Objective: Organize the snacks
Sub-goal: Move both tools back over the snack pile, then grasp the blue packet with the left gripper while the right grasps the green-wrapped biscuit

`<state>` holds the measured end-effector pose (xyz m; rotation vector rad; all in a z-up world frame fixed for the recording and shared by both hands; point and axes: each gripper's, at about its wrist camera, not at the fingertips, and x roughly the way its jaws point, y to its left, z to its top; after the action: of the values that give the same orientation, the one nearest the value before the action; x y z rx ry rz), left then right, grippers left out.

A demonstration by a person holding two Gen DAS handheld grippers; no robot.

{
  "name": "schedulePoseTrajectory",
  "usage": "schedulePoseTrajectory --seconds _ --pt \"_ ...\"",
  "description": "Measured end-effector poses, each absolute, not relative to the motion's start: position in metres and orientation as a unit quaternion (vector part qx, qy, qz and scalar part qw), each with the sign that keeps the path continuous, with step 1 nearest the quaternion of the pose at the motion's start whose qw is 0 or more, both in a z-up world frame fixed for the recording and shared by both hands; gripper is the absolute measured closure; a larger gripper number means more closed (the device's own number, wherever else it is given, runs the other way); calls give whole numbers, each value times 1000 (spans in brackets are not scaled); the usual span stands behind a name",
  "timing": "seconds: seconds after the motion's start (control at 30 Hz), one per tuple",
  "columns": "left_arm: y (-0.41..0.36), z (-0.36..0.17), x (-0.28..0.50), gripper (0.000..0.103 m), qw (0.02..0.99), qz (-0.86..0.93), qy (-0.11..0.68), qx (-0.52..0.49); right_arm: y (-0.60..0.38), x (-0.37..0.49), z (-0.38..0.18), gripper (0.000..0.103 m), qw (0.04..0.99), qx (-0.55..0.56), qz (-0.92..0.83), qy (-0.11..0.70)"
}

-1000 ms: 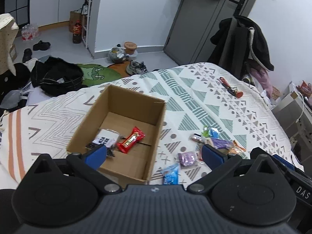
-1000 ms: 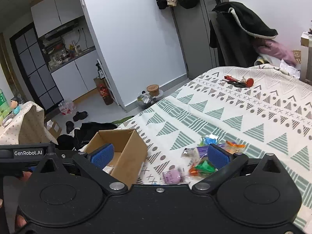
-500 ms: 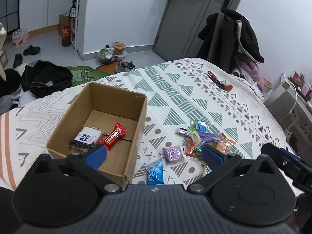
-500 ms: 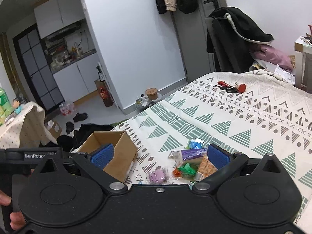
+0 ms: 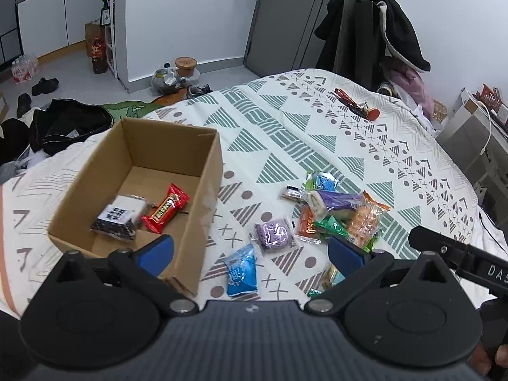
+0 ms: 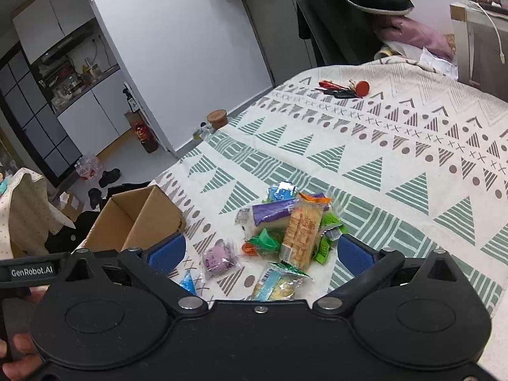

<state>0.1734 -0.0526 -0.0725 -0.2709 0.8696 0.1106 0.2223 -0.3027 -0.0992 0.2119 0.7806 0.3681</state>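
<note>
Box (image 5: 139,171) held 2 packets | loose snacks (image 6: 285,222) lay just right of box on bedspread (image 5: 317,133) | left gripper (image 5: 250,247), right gripper (image 6: 260,250) both gaped wide, empty | advice: take 1 edge packet, e.g. purple packet (image 5: 274,235), pinch flat.

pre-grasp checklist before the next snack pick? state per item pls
1. Left tool open, empty: ok.
2. Right tool open, empty: ok.
3. Cardboard box upright with free floor space: ok.
4. Purple snack packet lies apart from the pile, nothing on top: ok.
5. Blue snack packet clear of the box wall: ok.
6. Pile items overlap, single pick there: not ok.
</note>
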Motion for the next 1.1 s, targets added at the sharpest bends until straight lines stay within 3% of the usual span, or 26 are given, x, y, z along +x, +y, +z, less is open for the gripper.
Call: schedulePoseTrajectory --seconds 0.23,0.4,0.57,0.7,0.87,1.1 --pt "-69 -90 183 1 895 43 426 -126 -314 235 -113 2 886 131 160 414" --pt "-80 -105 188 3 891 42 433 -127 -314 244 -131 19 867 139 148 456" --pt "-84 -126 195 13 881 46 450 -137 -306 252 -142 26 851 136 156 482" --pt "-85 -139 199 16 877 52 457 -139 -301 254 -151 28 842 134 159 498" --pt "-82 -156 207 29 866 69 472 -152 -297 260 -159 30 835 127 158 512" --pt "-84 -172 212 30 867 101 469 -137 -289 265 -170 30 828 110 160 526"
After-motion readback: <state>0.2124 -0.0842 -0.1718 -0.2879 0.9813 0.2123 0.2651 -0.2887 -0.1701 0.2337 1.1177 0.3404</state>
